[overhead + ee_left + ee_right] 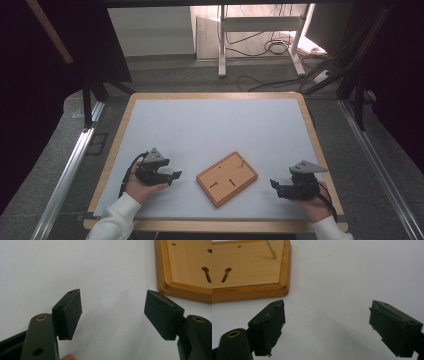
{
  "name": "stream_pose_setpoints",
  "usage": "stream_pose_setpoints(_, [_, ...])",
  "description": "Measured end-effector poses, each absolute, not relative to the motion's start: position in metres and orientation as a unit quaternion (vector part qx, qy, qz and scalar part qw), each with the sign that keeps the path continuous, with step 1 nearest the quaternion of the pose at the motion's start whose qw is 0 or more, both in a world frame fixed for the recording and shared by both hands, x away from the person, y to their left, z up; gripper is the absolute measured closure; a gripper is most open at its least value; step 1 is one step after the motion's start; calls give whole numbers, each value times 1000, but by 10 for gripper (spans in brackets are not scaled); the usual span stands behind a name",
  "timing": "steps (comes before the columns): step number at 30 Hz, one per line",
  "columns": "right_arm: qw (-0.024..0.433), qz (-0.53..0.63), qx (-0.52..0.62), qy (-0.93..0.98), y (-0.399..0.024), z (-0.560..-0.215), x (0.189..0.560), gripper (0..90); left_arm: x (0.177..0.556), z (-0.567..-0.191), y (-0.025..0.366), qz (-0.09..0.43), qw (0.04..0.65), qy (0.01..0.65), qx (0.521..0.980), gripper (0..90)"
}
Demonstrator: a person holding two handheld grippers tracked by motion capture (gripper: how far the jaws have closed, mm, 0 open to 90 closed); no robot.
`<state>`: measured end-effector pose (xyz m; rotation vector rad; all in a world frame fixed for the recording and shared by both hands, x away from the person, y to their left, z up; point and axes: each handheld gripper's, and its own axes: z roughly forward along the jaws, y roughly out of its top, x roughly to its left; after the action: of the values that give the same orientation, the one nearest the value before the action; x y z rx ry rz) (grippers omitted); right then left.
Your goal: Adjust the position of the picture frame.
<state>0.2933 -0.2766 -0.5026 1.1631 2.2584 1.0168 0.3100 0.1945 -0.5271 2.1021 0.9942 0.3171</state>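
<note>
High view: rectangular wooden board (227,178), keyhole slots, bevelled rim.

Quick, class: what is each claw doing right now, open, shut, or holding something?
Left claw: open, holding nothing, beside the wooden board.
Right claw: open, holding nothing.

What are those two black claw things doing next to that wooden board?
A person holds a gripper in each hand at a table. The left gripper and the right gripper sit on either side of a wooden board that lies flat on the white mat. Both have their jaws open with nothing between them. Neither touches the board, so nothing has been picked up.
</note>
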Motion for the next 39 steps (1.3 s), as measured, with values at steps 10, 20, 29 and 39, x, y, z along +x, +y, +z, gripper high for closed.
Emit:
stream_pose_setpoints(10, [199,360,413,812,-283,-503,293,170,303,-529,200,132,391,393,822,299])
stream_pose_setpoints(20, [199,365,404,815,-277,-501,291,172,301,-529,197,126,388,383,829,298])
stream_pose_setpoints(29, [197,373,398,814,-275,-497,292,183,303,-531,197,124,386,383,830,297])
stream_pose_setpoints(39, [194,381,383,819,-263,-490,293,189,302,-529,197,134,386,385,828,297])
